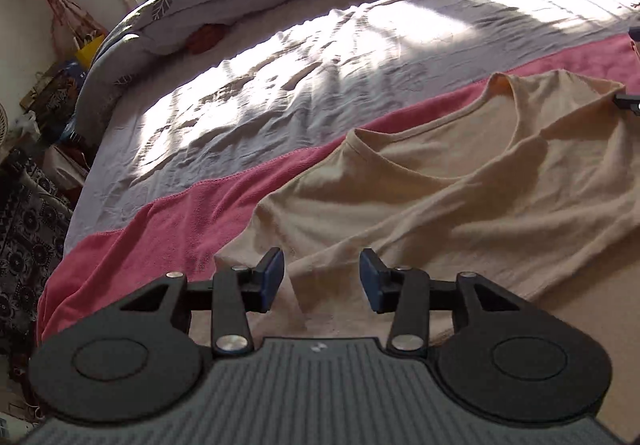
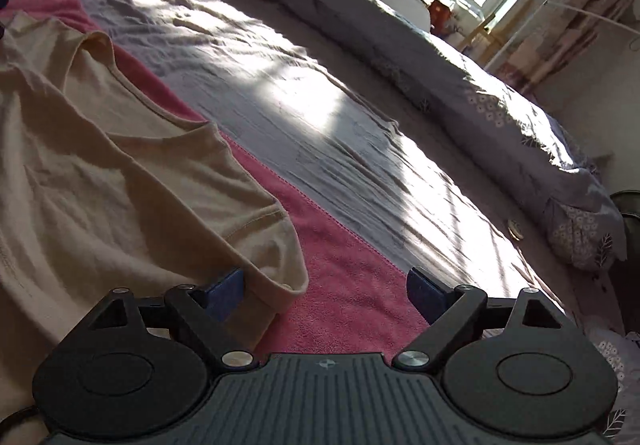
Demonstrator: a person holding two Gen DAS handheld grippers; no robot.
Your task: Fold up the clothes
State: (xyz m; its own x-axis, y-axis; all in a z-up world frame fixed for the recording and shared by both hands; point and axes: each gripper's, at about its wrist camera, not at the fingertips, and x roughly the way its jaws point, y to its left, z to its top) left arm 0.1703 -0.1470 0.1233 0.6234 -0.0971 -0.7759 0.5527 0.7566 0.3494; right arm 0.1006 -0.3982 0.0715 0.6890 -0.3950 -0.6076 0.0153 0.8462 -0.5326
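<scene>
A beige T-shirt (image 1: 460, 205) lies spread, neckline away from me, on a pink blanket (image 1: 180, 221) across the bed. My left gripper (image 1: 322, 279) hovers open over the shirt's near left part, its blue pads apart and nothing pressed between them. In the right wrist view the same T-shirt (image 2: 100, 185) fills the left side. My right gripper (image 2: 325, 295) stands wide open over the pink blanket (image 2: 352, 285). The shirt's sleeve hem lies loose between its fingers, beside the left pad (image 2: 224, 295). A dark piece of the right gripper (image 1: 628, 101) shows at the left wrist view's right edge.
Wrinkled grey sheet (image 1: 300, 85) covers the bed beyond the blanket, sunlit. A rolled grey duvet (image 2: 480, 85) runs along the far side. A small round object (image 2: 516, 231) lies on the sheet. Bags and clutter (image 1: 48, 105) stand on the floor by the bed's left edge.
</scene>
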